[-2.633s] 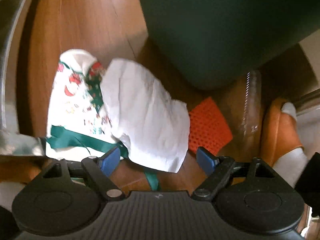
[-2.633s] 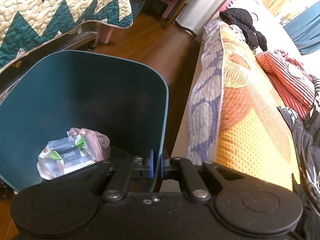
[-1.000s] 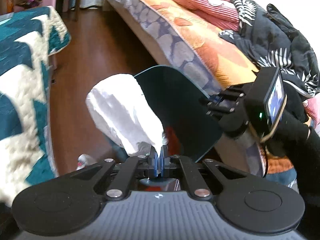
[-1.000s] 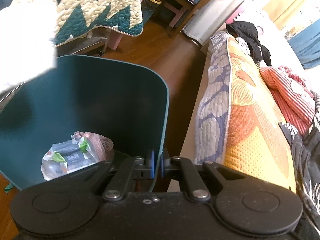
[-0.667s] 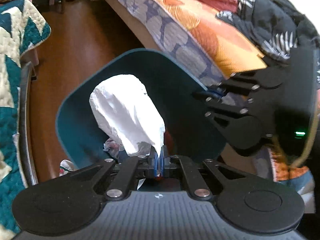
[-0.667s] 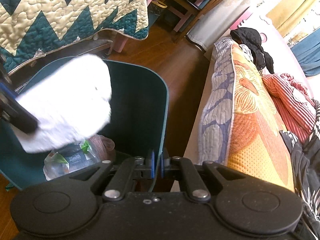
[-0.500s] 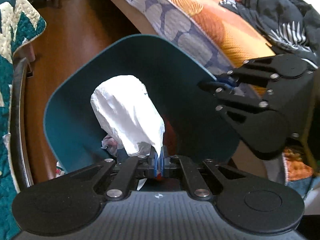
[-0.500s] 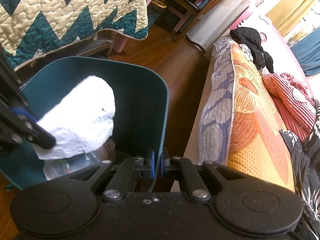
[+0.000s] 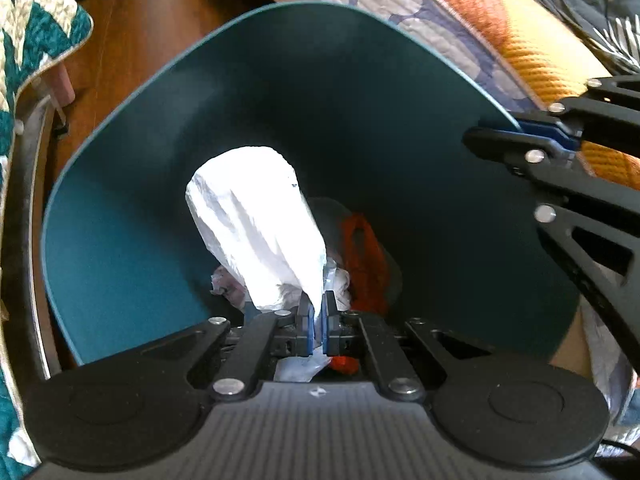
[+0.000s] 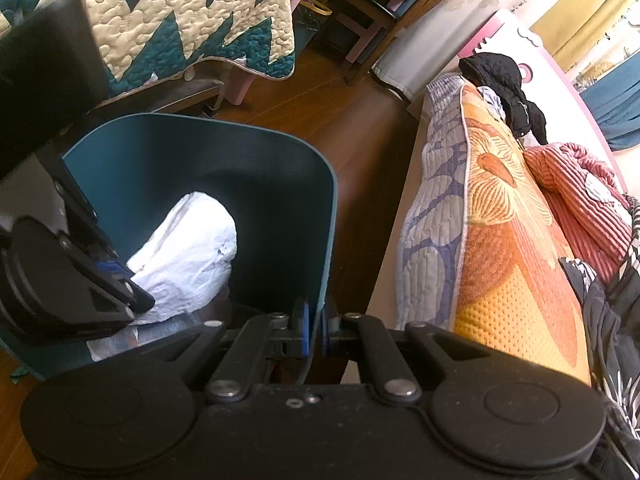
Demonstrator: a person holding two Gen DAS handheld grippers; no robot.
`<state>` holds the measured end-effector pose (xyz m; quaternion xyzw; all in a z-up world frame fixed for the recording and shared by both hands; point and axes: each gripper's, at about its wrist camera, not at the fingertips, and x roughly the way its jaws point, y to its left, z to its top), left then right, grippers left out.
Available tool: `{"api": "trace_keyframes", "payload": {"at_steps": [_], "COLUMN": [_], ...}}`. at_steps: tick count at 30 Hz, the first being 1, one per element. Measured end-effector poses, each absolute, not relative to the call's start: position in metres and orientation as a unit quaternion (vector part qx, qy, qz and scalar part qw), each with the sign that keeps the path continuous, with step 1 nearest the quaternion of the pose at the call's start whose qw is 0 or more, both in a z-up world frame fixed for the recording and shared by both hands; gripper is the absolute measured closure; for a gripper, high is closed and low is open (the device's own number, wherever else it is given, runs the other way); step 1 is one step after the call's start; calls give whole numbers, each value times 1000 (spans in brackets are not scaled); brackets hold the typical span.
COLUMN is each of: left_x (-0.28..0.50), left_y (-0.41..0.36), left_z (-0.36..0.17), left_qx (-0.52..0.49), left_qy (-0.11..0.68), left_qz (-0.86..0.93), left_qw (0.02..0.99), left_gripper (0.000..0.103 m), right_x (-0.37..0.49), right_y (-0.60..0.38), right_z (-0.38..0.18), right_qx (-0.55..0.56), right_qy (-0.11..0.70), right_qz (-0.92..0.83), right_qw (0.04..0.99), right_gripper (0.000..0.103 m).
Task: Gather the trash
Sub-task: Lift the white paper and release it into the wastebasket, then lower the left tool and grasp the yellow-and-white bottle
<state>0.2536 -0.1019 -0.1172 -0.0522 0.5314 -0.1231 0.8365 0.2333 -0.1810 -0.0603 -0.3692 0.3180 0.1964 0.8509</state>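
Observation:
My left gripper (image 9: 317, 322) is shut on a crumpled white paper bag (image 9: 256, 228) and holds it inside the mouth of the dark teal trash bin (image 9: 120, 240). The bag also shows in the right wrist view (image 10: 188, 256), with the left gripper (image 10: 132, 292) at its lower left. My right gripper (image 10: 314, 332) is shut on the rim of the bin (image 10: 326, 216), and it shows at the right in the left wrist view (image 9: 520, 136). Orange netting (image 9: 364, 256) and other crumpled trash (image 9: 228, 284) lie at the bin's bottom.
A bed with an orange and purple quilt (image 10: 480, 220) and heaped clothes (image 10: 580, 196) runs along the right. A teal and cream zigzag quilt (image 10: 180, 12) covers furniture at the left. Brown wooden floor (image 10: 360, 128) lies between them, with chairs (image 10: 360, 12) beyond.
My left gripper has picked the white bag off the floor, lifted it over the bin and lowered it into the opening. The right gripper has kept its hold on the rim.

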Motion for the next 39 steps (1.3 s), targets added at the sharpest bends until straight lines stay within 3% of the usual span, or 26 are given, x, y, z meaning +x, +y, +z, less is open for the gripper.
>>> {"api": "trace_keyframes", "payload": {"at_steps": [7, 10, 12, 14, 16, 39], "left_x": [255, 256, 255, 254, 250, 176], "left_y": [-103, -101, -100, -98, -96, -47], "left_z": [-121, -121, -119, -116, -112, -39], "left_qx": [-59, -63, -66, -68, -70, -99], "left_qy": [537, 537, 533, 525, 511, 458], "left_qz": [-115, -112, -111, -109, -101, -134], "left_qw": [833, 834, 836, 842, 851, 873], "left_gripper": [98, 90, 76, 43, 29, 29], "right_x": [233, 233, 234, 234, 233, 233], "right_y": [-182, -182, -182, -182, -182, -182], "right_z": [-60, -60, -60, -60, -60, -60], "right_qx": [-368, -368, -368, -368, -367, -369], "right_qy": [318, 318, 319, 319, 319, 319], "right_qz": [197, 197, 196, 197, 196, 198], "right_qw": [851, 851, 851, 851, 851, 850], "right_gripper": [97, 97, 97, 97, 97, 97]}}
